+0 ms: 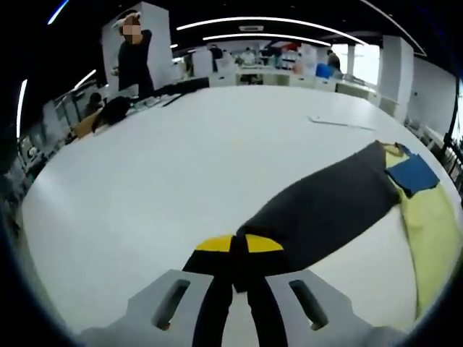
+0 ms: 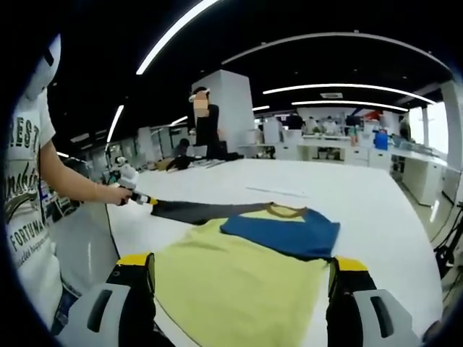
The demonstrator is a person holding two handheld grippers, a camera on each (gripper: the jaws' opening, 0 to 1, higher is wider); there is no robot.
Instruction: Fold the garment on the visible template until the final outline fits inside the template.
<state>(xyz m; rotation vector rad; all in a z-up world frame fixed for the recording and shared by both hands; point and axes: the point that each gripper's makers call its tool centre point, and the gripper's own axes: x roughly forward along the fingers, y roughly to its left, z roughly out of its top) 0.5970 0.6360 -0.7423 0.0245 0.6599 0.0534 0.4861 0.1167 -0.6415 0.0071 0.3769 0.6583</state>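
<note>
Left tool [image 1: 239, 249] pinches sleeve [image 1: 318, 206]; table [image 1: 181, 166] roomy.

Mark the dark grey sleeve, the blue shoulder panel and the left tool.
Dark grey fabric sleeve [image 1: 325, 206]: left gripper view, mid-length of the sleeve.
Blue fabric shoulder panel [image 2: 286, 233]: right gripper view, panel centre.
Left tool [image 1: 239, 244]: left gripper view, between yellow tips shut on the sleeve end.

One garment [image 2: 253, 275], one table [image 1: 181, 166], two people.
</note>
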